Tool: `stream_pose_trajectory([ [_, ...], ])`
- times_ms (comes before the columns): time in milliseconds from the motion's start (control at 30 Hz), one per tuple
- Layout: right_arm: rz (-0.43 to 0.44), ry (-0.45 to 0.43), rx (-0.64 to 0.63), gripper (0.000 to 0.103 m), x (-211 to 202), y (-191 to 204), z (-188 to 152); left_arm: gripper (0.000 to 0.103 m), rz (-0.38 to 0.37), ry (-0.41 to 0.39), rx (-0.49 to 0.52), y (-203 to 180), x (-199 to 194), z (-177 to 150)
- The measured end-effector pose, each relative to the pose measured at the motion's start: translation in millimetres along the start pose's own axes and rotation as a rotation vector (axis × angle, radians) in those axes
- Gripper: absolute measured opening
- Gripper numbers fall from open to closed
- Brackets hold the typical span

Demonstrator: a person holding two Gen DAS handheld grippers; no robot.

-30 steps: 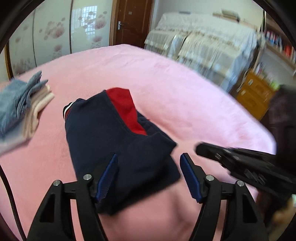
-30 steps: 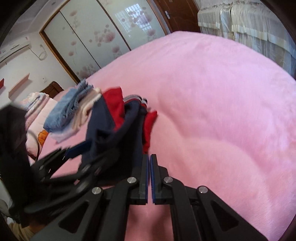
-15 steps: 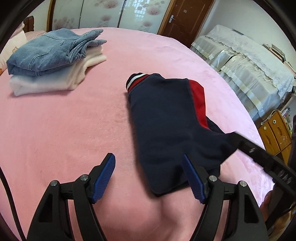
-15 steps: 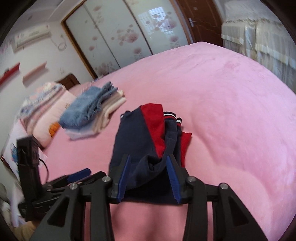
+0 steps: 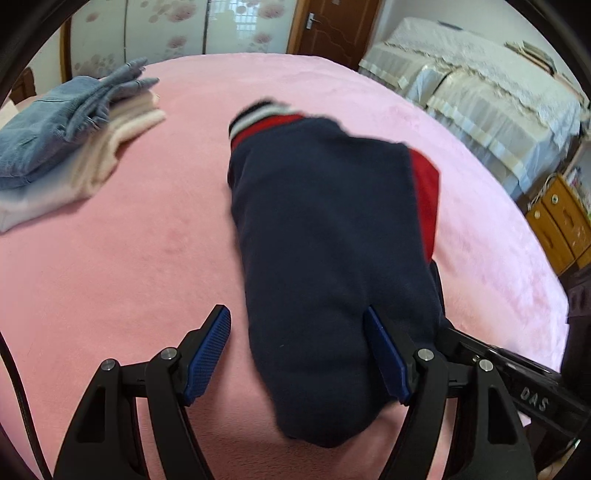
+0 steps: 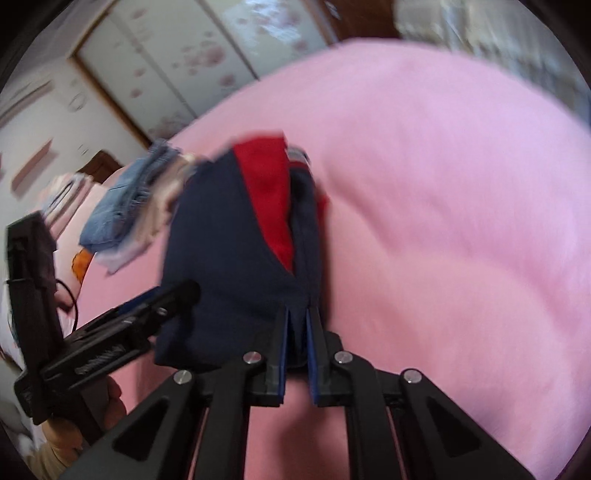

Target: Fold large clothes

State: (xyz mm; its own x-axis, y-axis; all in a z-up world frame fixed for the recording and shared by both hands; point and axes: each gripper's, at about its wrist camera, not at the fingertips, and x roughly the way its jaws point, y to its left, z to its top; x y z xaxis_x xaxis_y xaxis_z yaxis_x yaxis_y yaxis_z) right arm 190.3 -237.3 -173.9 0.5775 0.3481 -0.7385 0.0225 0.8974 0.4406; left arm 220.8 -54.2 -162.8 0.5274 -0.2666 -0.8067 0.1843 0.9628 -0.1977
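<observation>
A folded navy and red garment (image 5: 332, 236) with a striped cuff lies on the pink bed (image 5: 110, 258). My left gripper (image 5: 295, 354) is open, its blue pads on either side of the garment's near end. My right gripper (image 6: 296, 332) is shut on the garment's near right edge (image 6: 236, 236), with navy cloth between its pads. The right gripper also shows in the left wrist view (image 5: 517, 380) at the garment's right side. The left gripper shows in the right wrist view (image 6: 147, 310) at the garment's left.
A stack of folded clothes with blue jeans on top (image 5: 70, 122) lies at the bed's far left. A covered sofa (image 5: 480, 92) and a yellow cabinet (image 5: 561, 221) stand to the right. Wardrobe doors (image 5: 184, 33) are behind.
My right gripper has closed on the garment's edge. My left gripper has shifted right so its open jaws straddle the garment's near end. The garment looks slightly moved and blurred.
</observation>
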Motion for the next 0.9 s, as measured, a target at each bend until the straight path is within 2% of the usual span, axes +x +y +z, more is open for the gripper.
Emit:
stream_pose_trajectory([
  [67,0.03,0.007,0.067,0.01,11,-15,-7,0.073,0.005,-0.007,0.003,0,3,-2],
  [133,0.045,0.006,0.078,0.012,16,-21,-8,0.073,0.004,-0.006,0.002,2,1,-1],
  [200,0.052,0.016,0.081,0.017,13,-22,-5,0.073,0.011,-0.004,0.013,2,-6,2],
  [267,0.048,0.024,0.068,0.028,3,-17,1,0.073,0.021,-0.014,0.036,0,-17,5],
  [333,0.041,0.004,0.038,0.032,-11,-9,10,0.073,0.027,-0.036,0.052,-3,-29,9],
  [500,0.072,-0.091,-0.028,0.032,-32,12,48,0.073,0.036,-0.109,0.031,7,-45,32],
  [633,0.068,-0.097,-0.06,0.032,-11,23,79,0.073,0.039,-0.112,-0.03,23,-36,56],
  [800,0.036,-0.054,-0.076,0.032,30,31,100,0.073,0.029,-0.098,-0.076,32,-14,77],
  [833,0.04,-0.059,-0.081,0.026,34,30,102,0.073,0.034,-0.101,-0.074,31,-9,81],
  [867,0.042,-0.064,-0.084,0.004,37,30,103,0.072,0.039,-0.099,-0.071,30,-3,85],
  [900,0.032,-0.066,-0.074,0.004,39,26,104,0.07,0.044,-0.089,-0.07,29,3,87],
])
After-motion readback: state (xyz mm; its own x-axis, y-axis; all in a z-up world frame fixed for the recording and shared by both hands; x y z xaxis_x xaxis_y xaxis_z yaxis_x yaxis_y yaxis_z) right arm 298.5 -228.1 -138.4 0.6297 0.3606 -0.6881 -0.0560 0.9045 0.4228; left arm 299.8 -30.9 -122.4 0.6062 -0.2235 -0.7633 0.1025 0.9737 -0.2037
